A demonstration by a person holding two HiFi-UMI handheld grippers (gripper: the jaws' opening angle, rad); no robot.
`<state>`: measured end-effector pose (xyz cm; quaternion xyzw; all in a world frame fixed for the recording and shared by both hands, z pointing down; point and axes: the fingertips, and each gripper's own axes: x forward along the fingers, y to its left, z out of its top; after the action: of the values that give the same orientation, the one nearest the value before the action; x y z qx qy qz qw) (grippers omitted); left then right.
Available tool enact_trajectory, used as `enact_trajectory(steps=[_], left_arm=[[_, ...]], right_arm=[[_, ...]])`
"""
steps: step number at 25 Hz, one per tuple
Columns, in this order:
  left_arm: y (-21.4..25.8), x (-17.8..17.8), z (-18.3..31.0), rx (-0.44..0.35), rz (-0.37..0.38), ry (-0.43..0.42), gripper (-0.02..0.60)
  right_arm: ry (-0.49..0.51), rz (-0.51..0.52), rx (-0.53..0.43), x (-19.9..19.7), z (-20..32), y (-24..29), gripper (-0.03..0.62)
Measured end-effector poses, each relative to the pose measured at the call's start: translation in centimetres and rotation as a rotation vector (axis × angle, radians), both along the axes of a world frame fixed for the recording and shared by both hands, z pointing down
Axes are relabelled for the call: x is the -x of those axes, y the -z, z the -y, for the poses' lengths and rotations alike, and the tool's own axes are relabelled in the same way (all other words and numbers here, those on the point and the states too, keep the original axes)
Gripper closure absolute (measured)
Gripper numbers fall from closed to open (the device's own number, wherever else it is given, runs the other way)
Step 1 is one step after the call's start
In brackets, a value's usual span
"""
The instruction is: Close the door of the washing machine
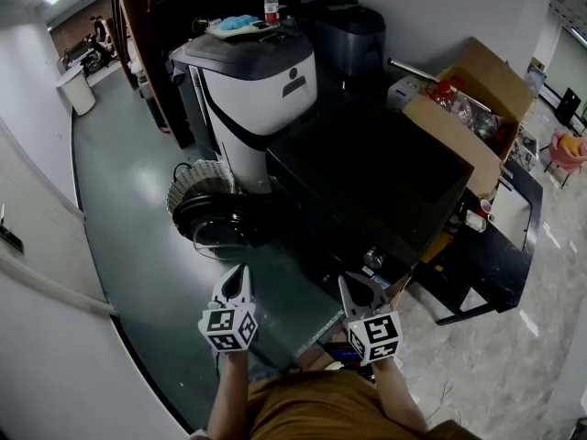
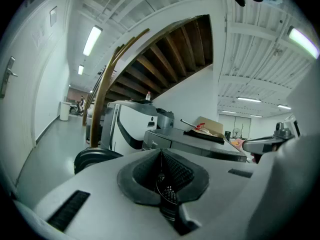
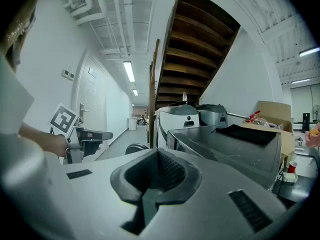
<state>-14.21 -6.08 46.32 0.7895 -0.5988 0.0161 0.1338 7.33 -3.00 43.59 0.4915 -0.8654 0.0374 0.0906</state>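
Both tools pressed together, nothing in them. Left tool [image 1: 238, 275] low, left of middle; right tool [image 1: 351, 284] low, right of middle. Round dark door [image 1: 216, 220] open, middle left, below white washing machine [image 1: 261, 90]. Not touched yet. You put left tool flat on door's outer side, push slow toward machine, keep pushing till it shuts tight.

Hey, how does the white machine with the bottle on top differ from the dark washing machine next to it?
The white machine is white with a grey top; the washing machine is dark all over. The white machine stands taller than the washing machine. The white machine carries a bottle, while the washing machine has its round door swung open. Both are boxy appliances standing side by side.
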Motion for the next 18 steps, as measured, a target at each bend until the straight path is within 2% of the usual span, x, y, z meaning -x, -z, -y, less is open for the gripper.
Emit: enact_trajectory(steps=[12, 18], left_arm=[[-0.7, -0.2, 0.0, 0.022, 0.001, -0.022, 0.554], [-2.2, 0.7, 0.2, 0.060, 0.013, -0.015, 0.549]], right_arm=[[0.005, -0.003, 0.009, 0.4, 0.0, -0.5, 0.582], [0.011, 0.044, 0.042, 1.0, 0.7, -1.4, 0.582]])
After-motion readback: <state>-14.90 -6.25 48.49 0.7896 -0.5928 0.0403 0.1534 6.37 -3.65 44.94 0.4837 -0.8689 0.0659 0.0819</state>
